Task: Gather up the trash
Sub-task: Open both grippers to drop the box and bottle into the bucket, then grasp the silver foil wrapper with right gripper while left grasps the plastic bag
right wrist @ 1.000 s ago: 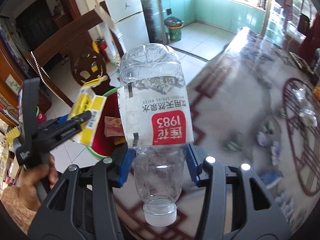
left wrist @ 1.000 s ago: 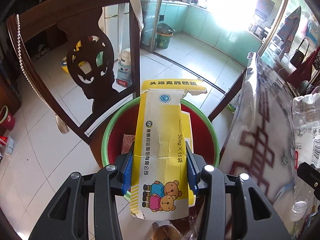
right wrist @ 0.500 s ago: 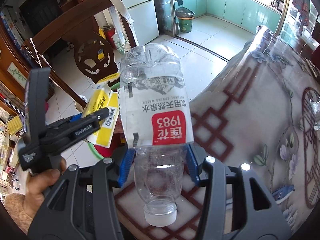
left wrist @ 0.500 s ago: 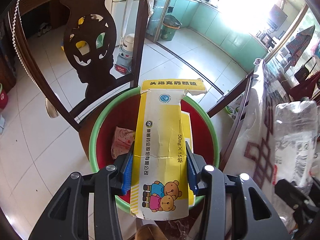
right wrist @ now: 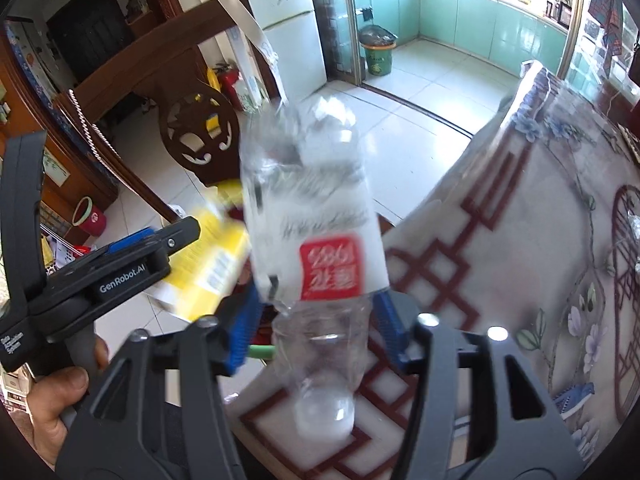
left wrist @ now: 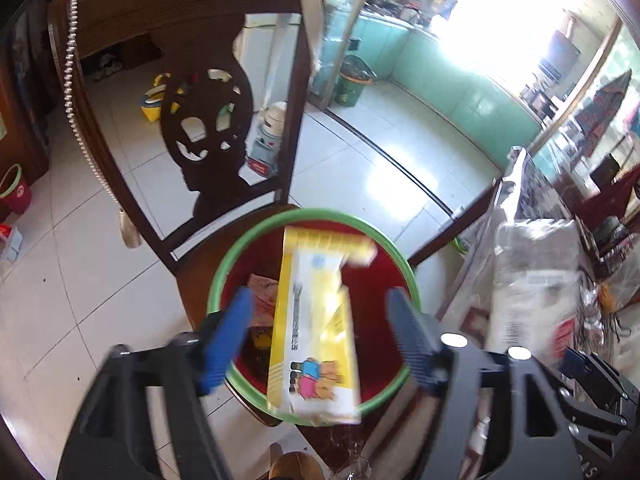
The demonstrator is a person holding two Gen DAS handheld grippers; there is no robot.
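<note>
A yellow medicine box (left wrist: 316,320) drops, blurred, between the opening jaws of my left gripper (left wrist: 318,312); neither pad touches it. Right below it a red bin with a green rim (left wrist: 224,272) sits on a chair seat. In the right wrist view a clear plastic bottle (right wrist: 316,216) with a red label hangs cap-down and tilted between the jaws of my right gripper (right wrist: 316,328), which are opening too. Its pads stand off the bottle's neck. The left gripper (right wrist: 132,256) and the yellow box (right wrist: 212,256) show to its left. The bottle (left wrist: 532,280) is blurred at the right of the left wrist view.
The bin stands on a dark carved wooden chair (left wrist: 200,120). A table under a patterned plastic cloth (right wrist: 520,240) fills the right. A small red bucket (left wrist: 16,192) and a green trash can (left wrist: 352,84) stand on the tiled floor. A hand (right wrist: 60,400) holds the left gripper.
Both grippers were shut on their items and now stand wider. The yellow box has slipped down toward the bin. The bottle has tilted and blurred, loose between the right pads.
</note>
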